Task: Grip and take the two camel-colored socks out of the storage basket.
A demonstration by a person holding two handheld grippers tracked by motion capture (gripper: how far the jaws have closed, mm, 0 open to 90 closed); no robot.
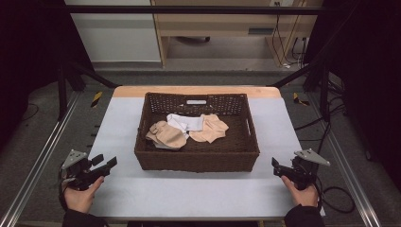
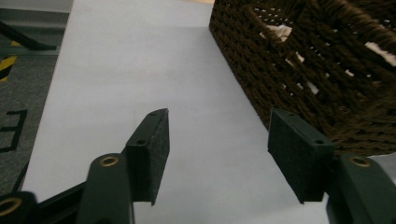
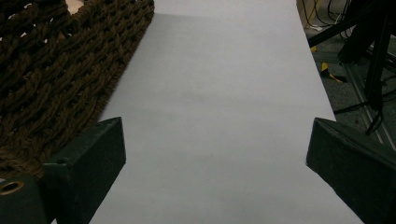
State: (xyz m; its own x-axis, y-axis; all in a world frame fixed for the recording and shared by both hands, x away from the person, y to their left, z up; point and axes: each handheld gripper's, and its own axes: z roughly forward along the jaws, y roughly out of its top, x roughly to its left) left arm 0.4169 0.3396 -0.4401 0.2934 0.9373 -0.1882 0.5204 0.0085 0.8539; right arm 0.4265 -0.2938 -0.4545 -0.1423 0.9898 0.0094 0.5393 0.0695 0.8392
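Note:
A dark brown woven basket (image 1: 196,158) stands in the middle of the table and holds beige socks (image 1: 166,134) (image 1: 209,128) and a white cloth (image 1: 184,122). My left gripper (image 1: 105,164) rests at the table's front left, held by a hand, its jaws open over bare table. In the left gripper view the gripper (image 2: 219,154) is empty, and the basket (image 2: 317,70) rises to the right of it. My right gripper (image 1: 275,165) sits at the front right in the other hand, open and empty. The right gripper view has its gripper (image 3: 215,158) wide apart, the basket wall (image 3: 56,79) at left.
The table (image 1: 189,189) has a pale grey-blue top with a wooden far edge. Metal rails and black frame posts run along both sides. Cables (image 1: 331,194) lie on the floor at right, and a wooden cabinet (image 1: 222,28) stands beyond the table.

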